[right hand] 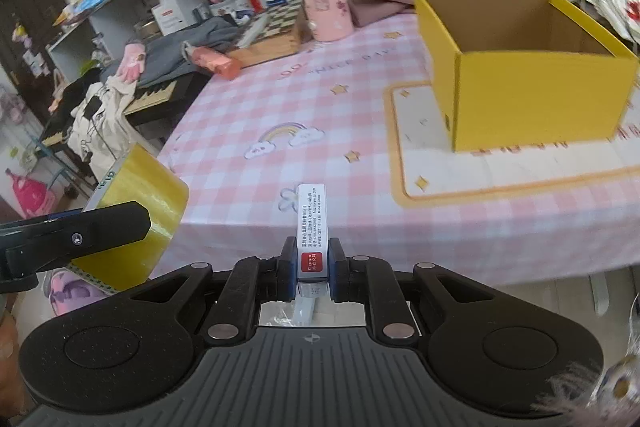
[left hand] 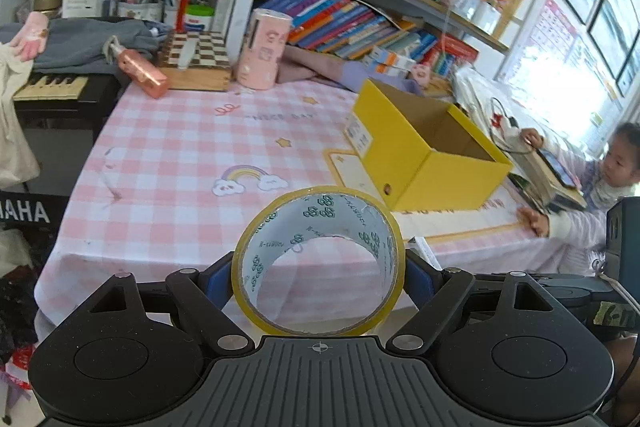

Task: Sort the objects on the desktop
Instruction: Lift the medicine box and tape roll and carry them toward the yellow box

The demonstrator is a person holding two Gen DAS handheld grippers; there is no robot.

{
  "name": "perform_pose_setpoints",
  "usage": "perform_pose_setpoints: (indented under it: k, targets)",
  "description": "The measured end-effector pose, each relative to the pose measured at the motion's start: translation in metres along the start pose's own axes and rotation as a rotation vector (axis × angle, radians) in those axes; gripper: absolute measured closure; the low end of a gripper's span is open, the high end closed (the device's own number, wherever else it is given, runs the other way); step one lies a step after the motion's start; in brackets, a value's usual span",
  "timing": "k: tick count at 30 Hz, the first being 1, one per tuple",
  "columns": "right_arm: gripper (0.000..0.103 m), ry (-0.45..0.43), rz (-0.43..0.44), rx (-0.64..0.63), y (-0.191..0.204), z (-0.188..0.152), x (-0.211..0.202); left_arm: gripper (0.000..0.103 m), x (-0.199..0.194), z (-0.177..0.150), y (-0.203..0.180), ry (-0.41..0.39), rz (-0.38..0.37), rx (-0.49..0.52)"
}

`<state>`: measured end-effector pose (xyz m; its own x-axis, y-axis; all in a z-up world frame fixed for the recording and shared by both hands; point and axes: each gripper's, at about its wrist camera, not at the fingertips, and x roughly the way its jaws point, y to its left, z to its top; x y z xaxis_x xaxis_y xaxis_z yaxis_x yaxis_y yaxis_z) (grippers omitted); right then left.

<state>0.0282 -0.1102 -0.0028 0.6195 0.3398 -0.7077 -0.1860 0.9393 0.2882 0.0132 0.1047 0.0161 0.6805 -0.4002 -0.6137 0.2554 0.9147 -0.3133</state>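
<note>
My left gripper (left hand: pixel 318 277) is shut on a yellow tape roll (left hand: pixel 264 227), held upright in front of the table's near edge; the roll also shows at the left of the right wrist view (right hand: pixel 136 203). My right gripper (right hand: pixel 313 269) is shut on a small white box with a red label (right hand: pixel 311 223), held over the near edge of the pink checked tablecloth (right hand: pixel 280 99). An open, empty yellow cardboard box (left hand: pixel 424 151) stands on the table's right side, ahead of both grippers; it shows in the right wrist view too (right hand: pixel 520 79).
A pink cylinder (left hand: pixel 262 49), a chessboard box (left hand: pixel 196 63) and a pink bottle (left hand: pixel 140 69) stand at the table's far edge below bookshelves. A child (left hand: pixel 600 187) leans on the right side. A piano keyboard (right hand: pixel 152 99) stands left of the table.
</note>
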Motion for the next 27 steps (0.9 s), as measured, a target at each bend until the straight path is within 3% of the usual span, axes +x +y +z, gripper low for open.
perform_pose_setpoints:
  k: [27]
  targets:
    - [0.09, -0.048, -0.178, 0.177, -0.049, -0.042, -0.06, 0.018, 0.036, -0.007, -0.063, 0.111, -0.224, 0.135]
